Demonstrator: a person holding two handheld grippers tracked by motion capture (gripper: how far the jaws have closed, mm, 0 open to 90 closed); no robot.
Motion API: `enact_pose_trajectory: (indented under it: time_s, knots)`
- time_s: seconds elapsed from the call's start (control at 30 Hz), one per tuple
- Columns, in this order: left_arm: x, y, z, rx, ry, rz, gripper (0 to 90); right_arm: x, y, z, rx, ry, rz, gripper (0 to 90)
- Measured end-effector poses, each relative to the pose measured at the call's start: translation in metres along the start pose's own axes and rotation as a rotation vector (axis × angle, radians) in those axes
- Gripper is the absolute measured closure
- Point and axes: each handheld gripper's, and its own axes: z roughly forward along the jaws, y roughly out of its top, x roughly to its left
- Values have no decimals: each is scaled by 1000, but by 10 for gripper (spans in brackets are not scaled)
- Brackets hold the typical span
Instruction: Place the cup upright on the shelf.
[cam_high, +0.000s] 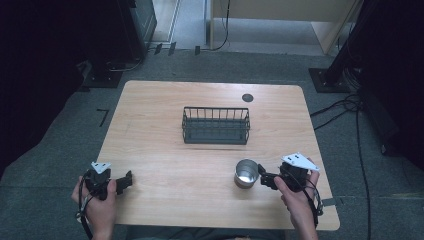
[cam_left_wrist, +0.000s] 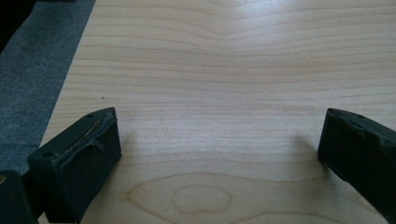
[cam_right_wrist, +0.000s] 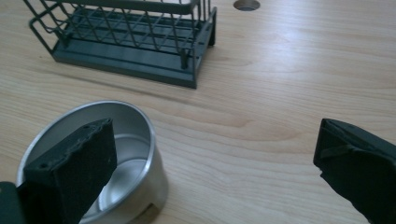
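- Left tool (cam_high: 129, 180): held in the person's left hand (cam_high: 97, 202) at the near left, lying level, jaws spread wide with nothing between them.
- Right tool (cam_high: 263, 179): held in the right hand (cam_high: 295, 197) at the near right, jaws wide apart, gripping nothing.

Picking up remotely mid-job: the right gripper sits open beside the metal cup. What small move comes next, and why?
Probably ease the right gripper left until its open jaws straddle the metal cup's near wall, then close. The cup stands upright and free on the table, nothing is gripped, and the wire rack behind it sits empty.
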Motion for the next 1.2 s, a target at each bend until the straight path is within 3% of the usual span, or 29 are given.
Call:
enact_pose_trajectory:
  time_s: [0.6,0.9,1.2]
  knots:
    - [0,0,0,-1,0,0,0,43,5,17,10,56,-46,0]
    - [0,0,0,0,0,0,0,53,-4,28,34,100,-29,0]
    - [0,0,0,-1,1,0,0,59,-9,34,47,97,-45,0]
